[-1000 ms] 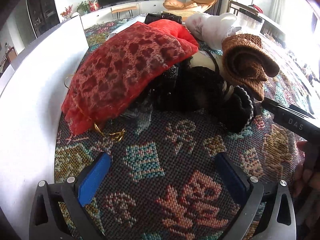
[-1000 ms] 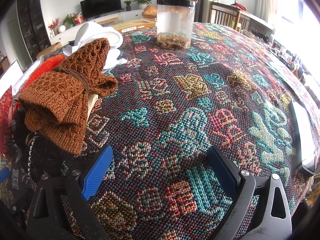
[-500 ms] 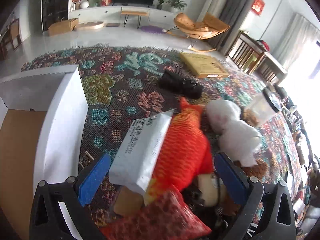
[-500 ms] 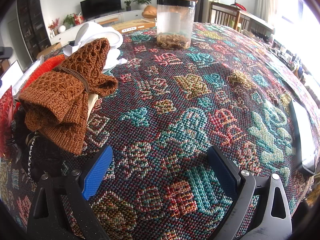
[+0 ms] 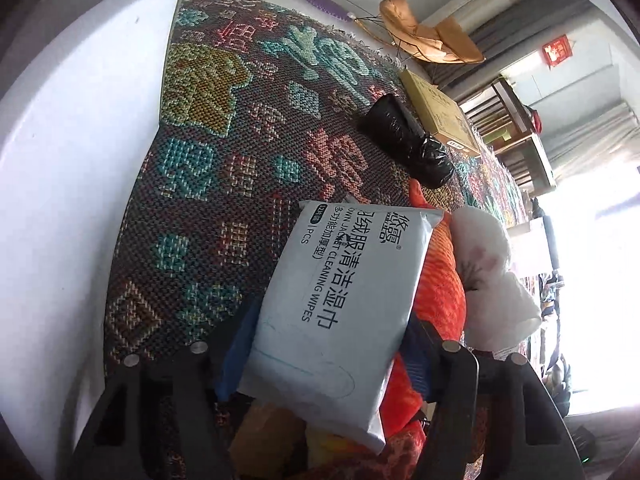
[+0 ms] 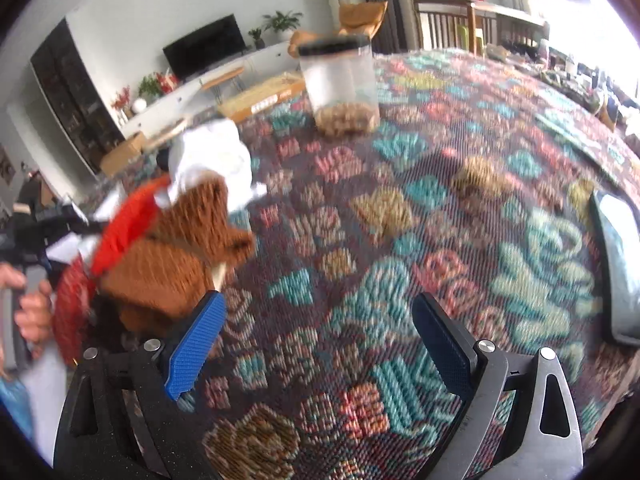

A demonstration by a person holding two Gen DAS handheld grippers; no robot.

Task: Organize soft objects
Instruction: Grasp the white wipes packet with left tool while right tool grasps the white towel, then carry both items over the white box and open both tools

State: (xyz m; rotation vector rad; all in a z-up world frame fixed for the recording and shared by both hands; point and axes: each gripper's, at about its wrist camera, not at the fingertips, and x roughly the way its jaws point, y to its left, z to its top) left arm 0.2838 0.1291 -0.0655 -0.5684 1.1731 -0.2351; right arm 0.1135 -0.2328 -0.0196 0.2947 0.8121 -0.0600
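1. Wipes pack (image 5: 336, 304), the soft item now in hand, sits between the fingers (image 5: 236, 344) of the left gripper (image 5: 326, 344). Half a second ago those fingers stood wide apart with the pack well ahead of them. They have since drawn in against its two long sides, so I judge them clenched on it.
2. Just right of the wipes pack and partly under it lies the orange plush (image 5: 440, 280). Touching that on its far side is a white soft bundle (image 5: 488, 264). A second ago the left wrist view looked low across the pile; it now looks down from above it.
3. Left of the wipes pack, across a bare stretch of the patterned table (image 5: 224, 168), stands the white box wall (image 5: 80, 160). It looks like the likely place for sorted items, so the next move calls for carrying the pack leftward over that wall.
4. Beyond the wipes pack, well apart, lies a black plastic roll (image 5: 404, 140), with a flat cardboard box (image 5: 440, 116) just behind it.
5. The right gripper (image 6: 318, 308) hovers over the table with its fingers spread and nothing between them. Its view has gone blurred and shifted, which suggests it has started to move. The brown knit (image 6: 172, 256) lies just beside its left finger, and a clear jar (image 6: 340, 84) stands far off.
6. One item is secured; the rest of the pile is not yet sorted.
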